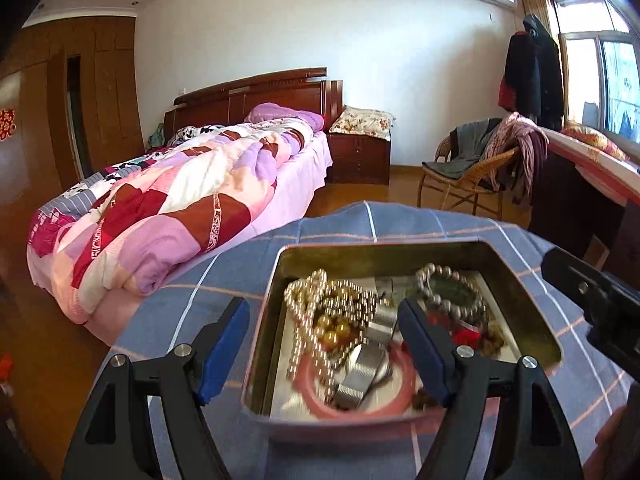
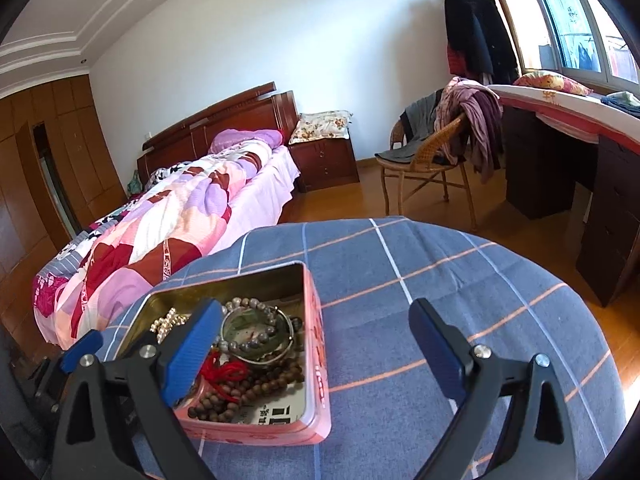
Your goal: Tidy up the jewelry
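Two sets of fingers are spread wide, grasping nothing: the left gripper (image 1: 324,344) straddles the tin's (image 1: 516,276) near-left wall, the right gripper (image 2: 316,348) straddles its right wall. Inside the tin on the bench (image 2: 460,280), pearls (image 1: 308,300), bead bracelets (image 2: 256,332) and a watch (image 1: 368,364) lie tangled; sorting looks barely begun.

Bright daylight from the window (image 2: 568,20); fisheye edges, left-wrist blur.

Sunlit bedroom: white walls, wooden floor (image 2: 400,200), quilted bed (image 1: 180,208), wicker chair (image 2: 428,160), bright window (image 2: 568,28).
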